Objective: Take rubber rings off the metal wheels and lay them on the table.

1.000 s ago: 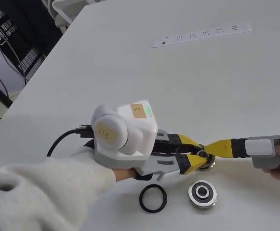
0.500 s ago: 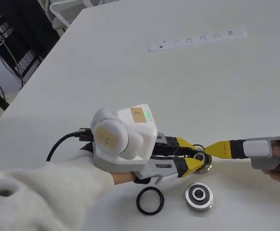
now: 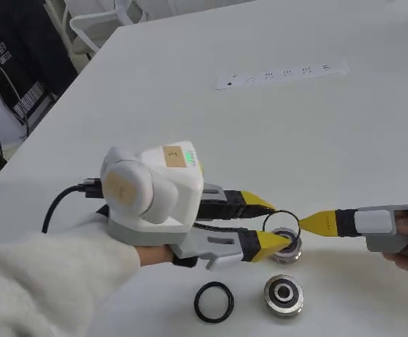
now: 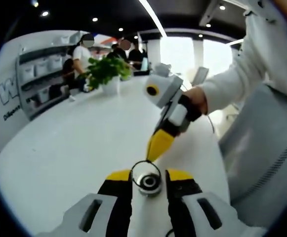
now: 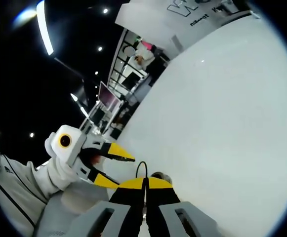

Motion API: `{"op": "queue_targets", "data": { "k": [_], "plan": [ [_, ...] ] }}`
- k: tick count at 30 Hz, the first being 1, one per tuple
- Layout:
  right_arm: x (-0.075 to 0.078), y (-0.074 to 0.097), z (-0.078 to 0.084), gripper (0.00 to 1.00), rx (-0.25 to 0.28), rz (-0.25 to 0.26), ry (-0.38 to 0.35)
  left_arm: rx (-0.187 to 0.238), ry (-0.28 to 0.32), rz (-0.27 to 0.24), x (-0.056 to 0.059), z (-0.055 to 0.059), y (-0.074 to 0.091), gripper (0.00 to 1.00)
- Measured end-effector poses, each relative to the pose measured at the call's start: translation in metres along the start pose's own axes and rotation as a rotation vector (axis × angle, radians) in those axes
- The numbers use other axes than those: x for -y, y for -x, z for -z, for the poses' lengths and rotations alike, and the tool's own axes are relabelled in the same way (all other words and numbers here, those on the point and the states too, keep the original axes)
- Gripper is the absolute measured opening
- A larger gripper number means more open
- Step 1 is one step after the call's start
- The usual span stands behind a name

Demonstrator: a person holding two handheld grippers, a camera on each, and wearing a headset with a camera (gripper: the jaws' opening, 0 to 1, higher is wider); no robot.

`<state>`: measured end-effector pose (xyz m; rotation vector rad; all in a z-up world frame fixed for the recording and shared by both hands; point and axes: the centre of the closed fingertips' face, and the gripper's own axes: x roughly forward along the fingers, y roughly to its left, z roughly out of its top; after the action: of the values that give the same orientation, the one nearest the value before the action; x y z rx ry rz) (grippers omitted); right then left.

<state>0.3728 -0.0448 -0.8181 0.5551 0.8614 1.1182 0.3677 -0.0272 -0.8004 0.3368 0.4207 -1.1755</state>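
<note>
Rubber ring [image 3: 279, 211] pinched in right gripper's [image 3: 305, 223] clenched fingers [image 3: 319, 222], above wheel [image 3: 288, 249] between left gripper's [image 3: 281, 222] spread fingers [image 3: 267, 242].

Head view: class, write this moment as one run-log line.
left gripper: jaws flank wheel, contact unclear | right gripper: shut on ring, raised over wheel | table: loose ring, second wheel

A white power strip [image 3: 281, 74] is seen lying flat toward the upper right of the head view, and a white chair [image 3: 95, 28] is set at the upper left. In the left gripper view, a potted plant [image 4: 106, 74] is placed at upper left, with shelves [image 4: 39, 74] beside it toward the left edge.
</note>
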Motion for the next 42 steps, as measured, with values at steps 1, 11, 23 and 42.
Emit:
{"op": "queue_targets", "data": {
  "k": [1,11,23,42],
  "plan": [
    [-0.001,0.002,0.0,0.0,0.0,0.003,0.002,0.005,0.0,-0.003,-0.001,-0.002,0.003,0.3],
    [-0.014,0.022,-0.007,0.0,0.03,0.045,0.041,0.05,-0.032,-0.005,0.002,-0.029,0.036,0.5],
    [-0.035,0.039,-0.012,0.0,0.067,0.083,0.071,0.101,-0.06,-0.004,0.01,-0.048,0.076,0.74],
    [-0.078,0.037,-0.009,0.0,0.017,0.093,0.145,0.142,0.002,-0.083,0.014,-0.029,0.144,0.93]
  ]
}}
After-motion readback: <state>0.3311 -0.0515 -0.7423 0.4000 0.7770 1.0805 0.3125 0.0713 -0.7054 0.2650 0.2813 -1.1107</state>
